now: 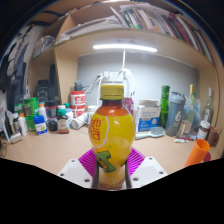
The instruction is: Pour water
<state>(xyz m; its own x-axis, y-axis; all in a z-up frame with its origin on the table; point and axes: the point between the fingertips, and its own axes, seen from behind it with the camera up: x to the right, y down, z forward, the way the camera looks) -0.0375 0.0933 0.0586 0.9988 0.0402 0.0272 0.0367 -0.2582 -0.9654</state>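
A clear bottle (111, 130) of yellow-orange drink with a yellow cap and an orange label stands upright between my fingers. My gripper (111, 163) is shut on the bottle, with the magenta pads (89, 160) pressed against its lower body on both sides. The bottle looks lifted above the wooden table (50, 153). An orange cup (197, 152) lies to the right, beyond the fingers.
Several small bottles and jars (50, 118) crowd the table's back left, with a red-labelled bottle (78, 101) among them. A blue-white box (150, 122), a grey jug (176, 113) and a green bottle (165, 105) stand back right. Shelves with books (140, 20) hang above.
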